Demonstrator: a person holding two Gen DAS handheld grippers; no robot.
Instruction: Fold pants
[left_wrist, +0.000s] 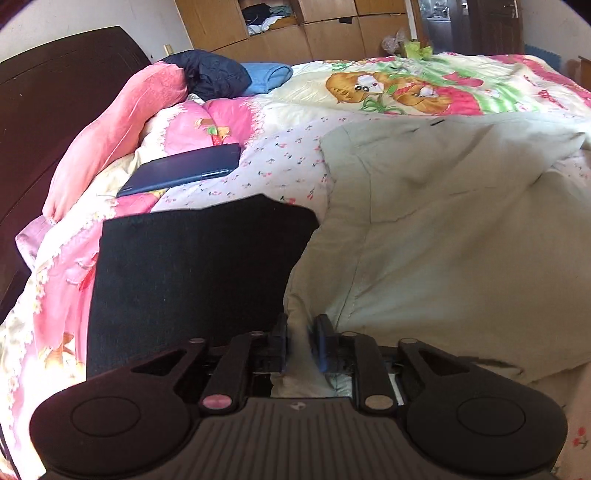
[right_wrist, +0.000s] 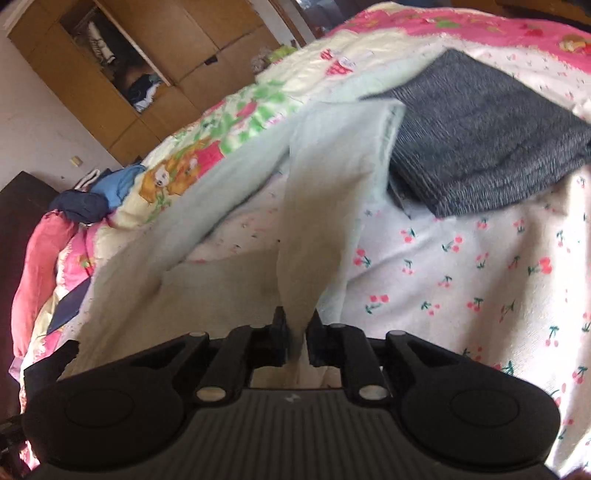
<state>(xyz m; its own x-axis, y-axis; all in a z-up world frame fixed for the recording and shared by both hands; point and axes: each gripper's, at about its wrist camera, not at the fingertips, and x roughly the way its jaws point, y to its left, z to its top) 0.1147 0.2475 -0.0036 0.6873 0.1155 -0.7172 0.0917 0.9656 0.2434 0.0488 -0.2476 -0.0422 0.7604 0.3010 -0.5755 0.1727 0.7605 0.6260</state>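
Pale green pants lie spread and rumpled on a flowered bedspread. My left gripper is shut on a fold of the pants at their near edge. In the right wrist view the pants hang lifted in a strip from my right gripper, which is shut on their fabric, a little above the bed. The rest of the pants trails left and away over the bedspread.
A folded dark garment lies left of the pants; it also shows in the right wrist view at the far right. A dark flat case, pink pillow and piled clothes sit near the headboard. A wooden wardrobe stands beyond.
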